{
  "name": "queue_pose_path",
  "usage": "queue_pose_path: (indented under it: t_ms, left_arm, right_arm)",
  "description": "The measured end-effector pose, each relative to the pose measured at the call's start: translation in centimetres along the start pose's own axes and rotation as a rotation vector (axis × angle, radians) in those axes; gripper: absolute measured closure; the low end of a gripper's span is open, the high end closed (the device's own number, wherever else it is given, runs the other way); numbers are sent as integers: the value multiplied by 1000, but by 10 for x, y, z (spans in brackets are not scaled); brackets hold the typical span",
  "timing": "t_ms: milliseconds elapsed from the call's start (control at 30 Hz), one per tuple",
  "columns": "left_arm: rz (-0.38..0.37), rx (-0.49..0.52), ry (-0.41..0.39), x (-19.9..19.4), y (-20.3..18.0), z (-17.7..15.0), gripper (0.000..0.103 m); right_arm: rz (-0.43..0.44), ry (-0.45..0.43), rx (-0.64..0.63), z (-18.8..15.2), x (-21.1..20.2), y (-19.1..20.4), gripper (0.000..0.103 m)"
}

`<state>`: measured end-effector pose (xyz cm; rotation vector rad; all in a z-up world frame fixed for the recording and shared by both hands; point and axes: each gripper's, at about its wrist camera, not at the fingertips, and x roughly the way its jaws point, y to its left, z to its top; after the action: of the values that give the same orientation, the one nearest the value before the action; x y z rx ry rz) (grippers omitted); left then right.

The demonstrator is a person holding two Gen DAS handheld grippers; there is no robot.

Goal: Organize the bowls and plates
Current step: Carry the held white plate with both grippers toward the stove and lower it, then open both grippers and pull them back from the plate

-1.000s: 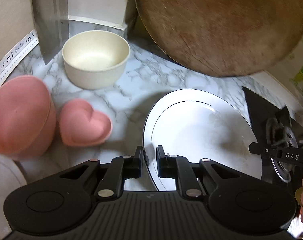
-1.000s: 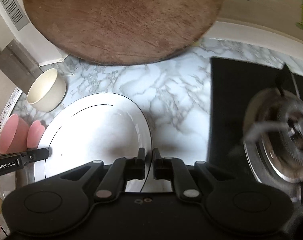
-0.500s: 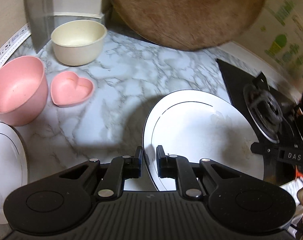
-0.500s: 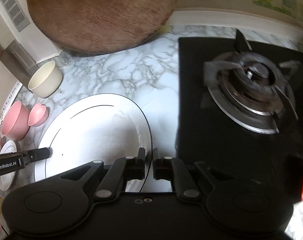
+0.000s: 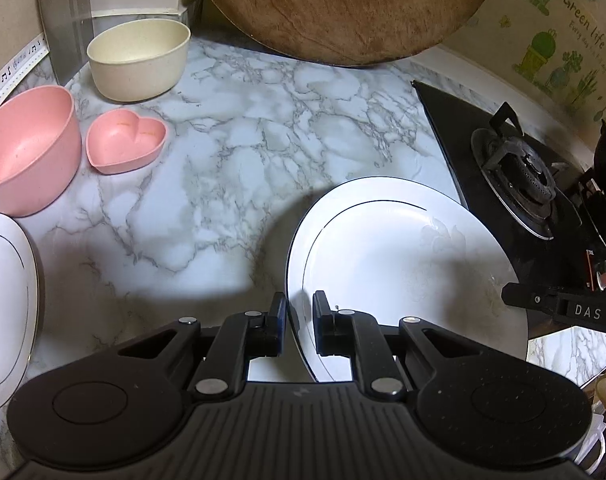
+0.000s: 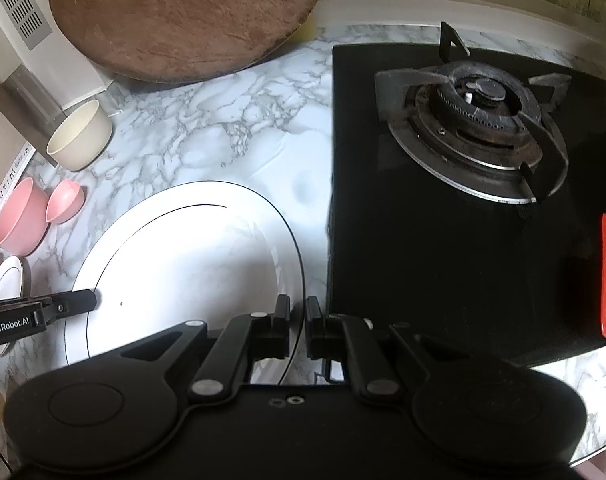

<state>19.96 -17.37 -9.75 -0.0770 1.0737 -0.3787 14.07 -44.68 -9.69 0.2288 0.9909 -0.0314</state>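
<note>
Left gripper: closed on the white plate's left rim.
Right gripper: clamped on its right rim.
Plate: held over marble counter.

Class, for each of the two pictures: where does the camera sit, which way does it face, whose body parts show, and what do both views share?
Left wrist: rides the left gripper, facing the bowls at the counter's back; a hand's edge shows lower right.
Right wrist: rides the right gripper, facing the gas burner; fingertips show lower left.
Shared: the large white plate, gripped at opposite rims, plus the cream bowl and round wooden board.
</note>
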Motion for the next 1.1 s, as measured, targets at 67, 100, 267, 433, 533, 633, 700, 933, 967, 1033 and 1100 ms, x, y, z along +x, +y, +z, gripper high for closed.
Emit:
queue_pose_path:
  t_ms: [67, 100, 267, 433, 533, 633, 700, 933, 967, 1033, 1100]
  left_arm:
    - [2, 6, 0, 0, -1, -1, 91]
    - [3, 8, 1, 1, -1, -2, 91]
    - [2, 8, 4, 2, -2, -4, 91]
    - [6, 11, 4, 2, -2, -4, 91]
    - [6, 12, 8, 3, -2, -3, 91]
    - [11, 5, 17, 5, 0, -4, 90]
    - [8, 6, 10, 3, 1, -6, 90]
    - [0, 11, -31, -13, 1, -8, 90]
    - [-1, 12, -37, -17, 0, -8, 90]
    - [-11, 8, -50, -24, 1, -9, 90]
    - [-20, 9, -62, -31, 1, -9, 90]
  right_arm:
    - [-3, 2, 2, -1, 1, 0, 95]
    - [-4, 4, 1, -1, 2, 0, 95]
    - [-8, 8, -1, -3, 3, 0, 95]
    - [-8, 9, 5, -2, 3, 0, 95]
    - [-14, 12, 7, -1, 3, -1, 87]
    - [-41, 12, -1, -1, 2, 0, 82]
    - [-47, 13, 6, -1, 0, 0, 82]
    - [-83, -38, -33, -3, -20, 11, 79]
    - [-82, -46, -42, -3, -24, 14, 78]
    - [-73, -62, -60, -3, -32, 20, 74]
    - [-55, -77, -79, -3, -40, 28, 72]
